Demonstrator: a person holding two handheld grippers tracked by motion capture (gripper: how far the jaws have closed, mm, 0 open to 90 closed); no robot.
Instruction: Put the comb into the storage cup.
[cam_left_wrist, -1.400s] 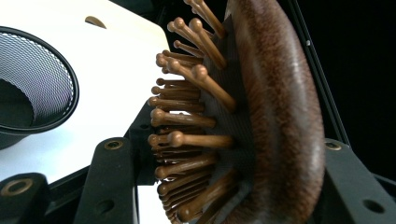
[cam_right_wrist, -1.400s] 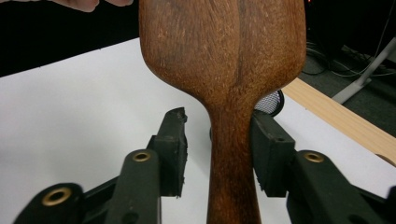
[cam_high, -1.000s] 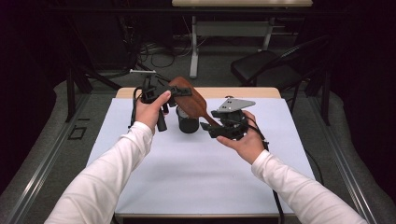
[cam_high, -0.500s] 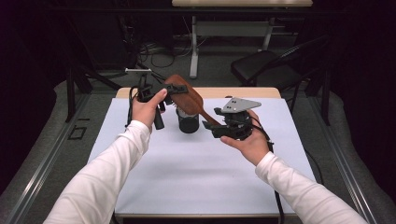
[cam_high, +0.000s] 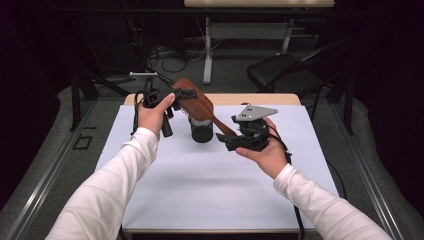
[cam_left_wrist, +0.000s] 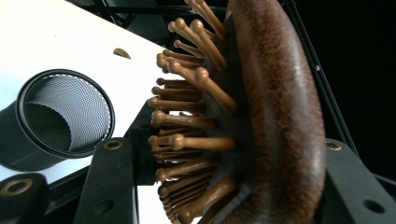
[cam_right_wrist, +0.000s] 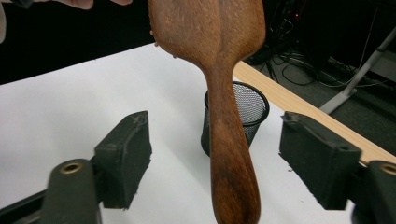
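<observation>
Handing hairbrush (cam_high: 197, 102) over, L → R, above mesh cup (cam_high: 201, 131).
L gripper (cam_left_wrist: 219, 186) clamps brush head; R gripper (cam_right_wrist: 217, 158) jaws just opened wide round handle, untouching; next I shut R.

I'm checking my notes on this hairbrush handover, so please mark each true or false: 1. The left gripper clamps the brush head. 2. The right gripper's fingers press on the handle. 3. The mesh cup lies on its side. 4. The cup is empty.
1. True: the left gripper is shut on the wooden hairbrush.
2. False: the right gripper fingers have just been opening and stand clear on both sides of the handle.
3. False: the black mesh cup stands upright on the white table.
4. True.
</observation>
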